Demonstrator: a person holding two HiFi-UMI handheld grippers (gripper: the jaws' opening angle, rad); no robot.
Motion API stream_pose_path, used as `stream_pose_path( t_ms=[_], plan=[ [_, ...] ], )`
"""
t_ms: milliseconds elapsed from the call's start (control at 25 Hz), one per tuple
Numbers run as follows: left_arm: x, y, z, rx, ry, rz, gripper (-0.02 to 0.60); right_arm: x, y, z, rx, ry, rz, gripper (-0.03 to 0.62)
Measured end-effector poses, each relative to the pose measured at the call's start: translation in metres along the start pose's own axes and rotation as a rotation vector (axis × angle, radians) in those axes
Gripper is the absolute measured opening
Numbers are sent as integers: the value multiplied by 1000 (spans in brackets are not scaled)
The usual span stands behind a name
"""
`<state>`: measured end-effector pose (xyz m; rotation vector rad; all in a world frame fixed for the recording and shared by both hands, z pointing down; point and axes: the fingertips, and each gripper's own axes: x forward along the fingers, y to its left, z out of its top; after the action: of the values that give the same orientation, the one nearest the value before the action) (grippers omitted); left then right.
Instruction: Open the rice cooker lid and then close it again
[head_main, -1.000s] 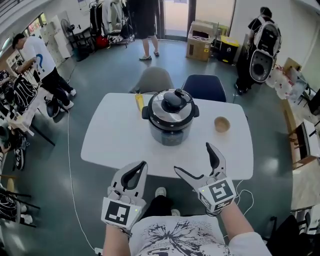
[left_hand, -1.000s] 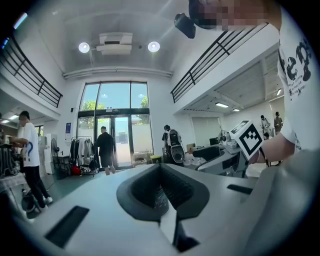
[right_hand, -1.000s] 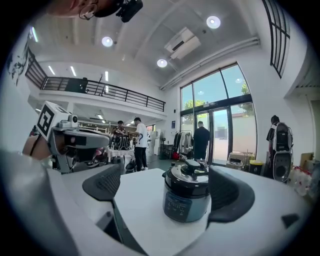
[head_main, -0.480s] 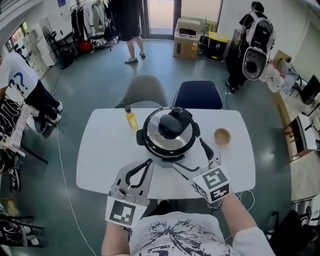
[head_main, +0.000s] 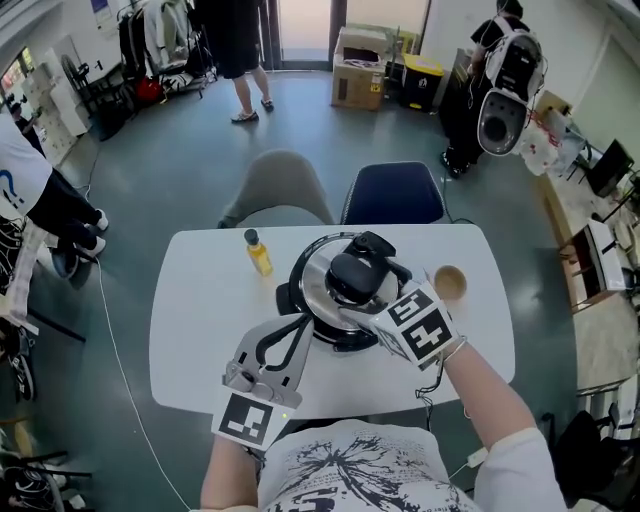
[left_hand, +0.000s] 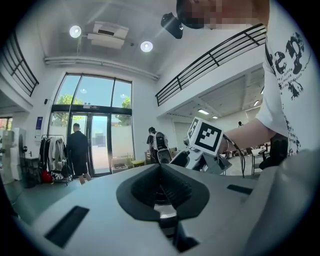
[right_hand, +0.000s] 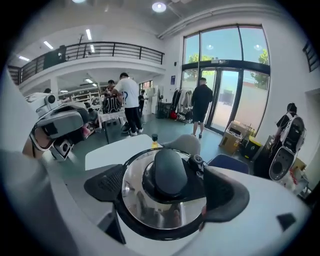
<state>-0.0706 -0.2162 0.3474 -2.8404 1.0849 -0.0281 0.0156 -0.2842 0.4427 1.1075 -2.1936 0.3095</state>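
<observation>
**A:** So, from the head view, where is the cooker (head_main: 330, 335)?

**B:** It's at the middle of the table (head_main: 195, 310) with its lid (head_main: 318, 288) down, so I'd say the opening isn't begun. The right gripper (head_main: 378, 302) hangs over the lid, tilted down at the knob (head_main: 352, 272). The left gripper (head_main: 298, 325) lies at the cooker's near left, its tip just beside the rim. A bottle (head_main: 259, 255) stands near the cooker's far left, and a cup (head_main: 449, 282) stands on its right.

**A:** And what does the left gripper view show?

**B:** Its jaws are pressed together with nothing between them. It points level across the cooker toward the room, and the right gripper's marker cube shows just ahead. My guess is that it's parked there to steady the cooker, not to grasp.

**A:** What about the right gripper view?

**B:** The jaws are spread wide, with one of the pads (right_hand: 107, 184) on each side of the knob and neither touching it. They have just been closing a little with the knob between them. That straddle is probably lining up a pinch, since the knob is the natural handle for lifting the lid.
</observation>
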Motion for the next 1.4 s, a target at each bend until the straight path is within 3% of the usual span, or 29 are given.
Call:
stream_pose_path(
  t_ms=[320, 520, 840, 1400],
  plan=[
    [7, 32, -21, 116, 72, -57, 14, 49, -6, -1, 3, 211, 62, 471],
    [13, 46, -27, 98, 66, -58, 14, 67, -13, -6, 10, 320, 73, 427],
    [19, 51, -33, 105, 88, -66, 14, 70, -12, -7, 49, 380, 147, 298],
    [30, 46, -23, 129, 88, -66, 14, 66, -21, -2, 75, 357, 113, 295]
  ],
)
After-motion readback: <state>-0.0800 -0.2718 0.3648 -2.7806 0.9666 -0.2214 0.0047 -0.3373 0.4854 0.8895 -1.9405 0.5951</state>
